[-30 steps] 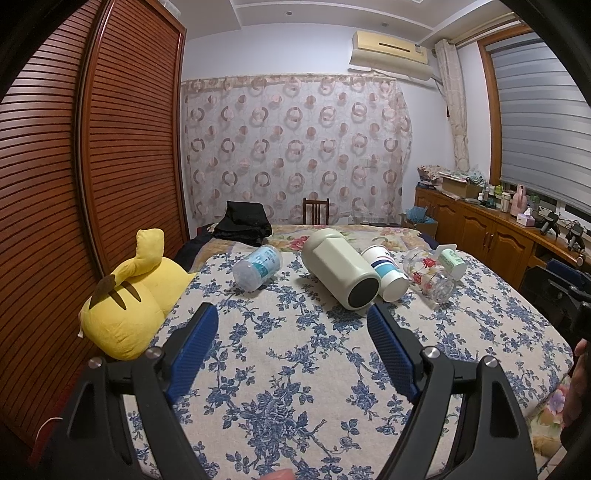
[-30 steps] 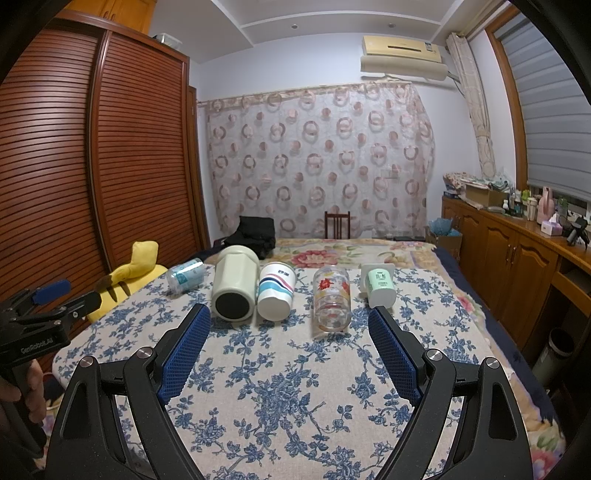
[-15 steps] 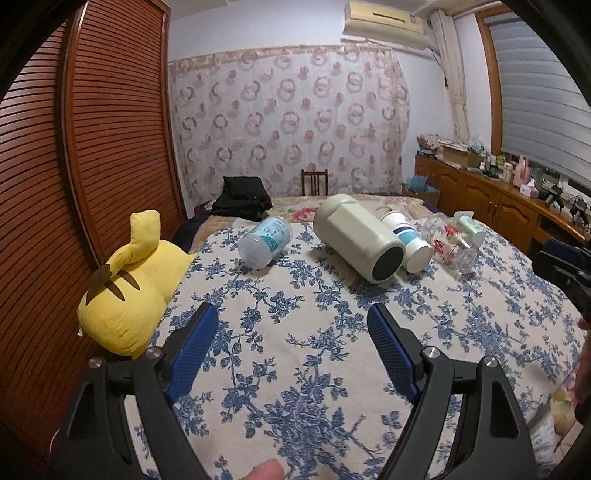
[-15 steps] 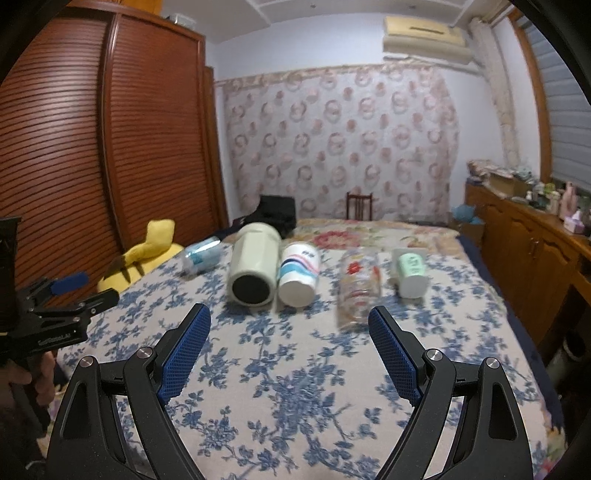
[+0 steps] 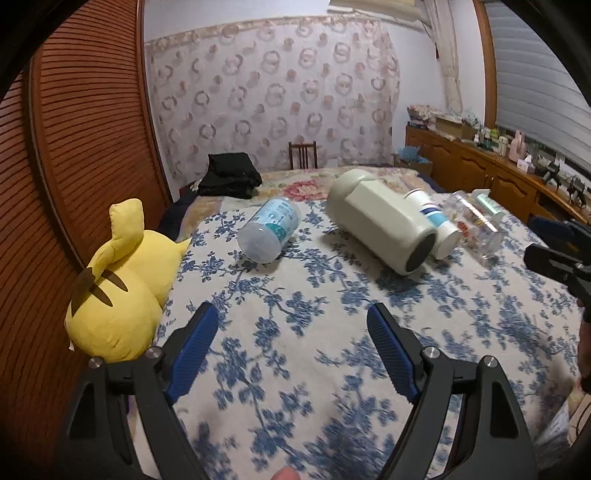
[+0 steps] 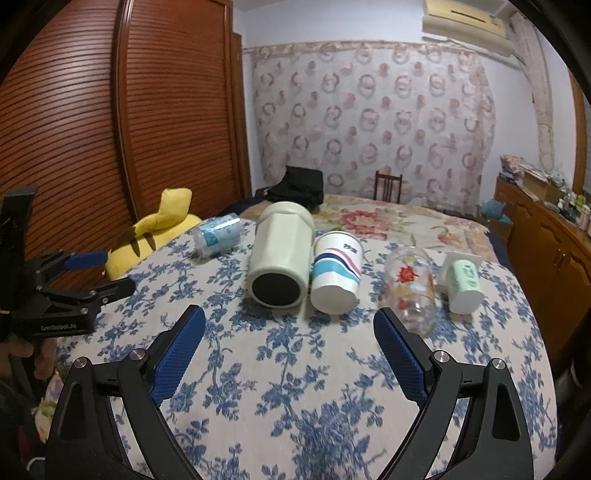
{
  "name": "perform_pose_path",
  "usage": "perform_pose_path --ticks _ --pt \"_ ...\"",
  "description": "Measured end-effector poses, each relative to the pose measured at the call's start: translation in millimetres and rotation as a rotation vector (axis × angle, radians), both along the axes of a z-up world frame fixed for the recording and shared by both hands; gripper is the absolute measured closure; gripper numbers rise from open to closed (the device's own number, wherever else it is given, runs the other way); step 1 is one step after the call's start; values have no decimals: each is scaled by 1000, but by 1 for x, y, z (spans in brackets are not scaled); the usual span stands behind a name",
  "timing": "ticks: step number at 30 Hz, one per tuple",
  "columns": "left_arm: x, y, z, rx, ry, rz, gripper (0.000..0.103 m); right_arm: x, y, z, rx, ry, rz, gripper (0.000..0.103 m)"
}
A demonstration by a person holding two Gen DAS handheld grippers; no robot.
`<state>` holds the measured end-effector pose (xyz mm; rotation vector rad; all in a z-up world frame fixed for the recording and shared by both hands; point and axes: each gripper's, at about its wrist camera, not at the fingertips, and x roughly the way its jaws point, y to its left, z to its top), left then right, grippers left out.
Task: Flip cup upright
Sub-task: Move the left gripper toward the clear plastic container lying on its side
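Right gripper [image 6: 289, 338] spread wide, holding nothing, over the near part of the floral bedspread [image 6: 332, 406]. Left gripper [image 5: 291, 332] likewise splayed and empty, near the bed's left edge. Past them a row of cups lying on their sides: cream tumbler [image 6: 279, 256] touching striped paper cup [image 6: 336, 273], glass cup [image 6: 410, 288], green cup [image 6: 463, 286]. Clear blue-label cup [image 6: 218, 234] apart, toward yellow plush [image 6: 159, 230] at left edge.

Bedroom. Louvred wooden wardrobe [image 6: 110, 110] left; ring-patterned curtain [image 6: 369, 122] on far wall, chair [image 6: 388, 186] below. Wooden cabinets [image 5: 480, 181] right. Air conditioner [image 6: 465, 16] above.
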<state>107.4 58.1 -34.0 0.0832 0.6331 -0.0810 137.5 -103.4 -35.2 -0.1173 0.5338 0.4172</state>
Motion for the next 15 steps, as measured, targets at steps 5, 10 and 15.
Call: perform_pose_path --ticks 5,10,15 --pt "29 15 0 -5 36 -13 20 21 11 4 -13 24 26 9" --pt "66 25 3 4 87 -40 20 43 21 11 -36 49 53 9" --pt "99 24 5 45 130 -69 20 67 27 16 -37 93 73 9"
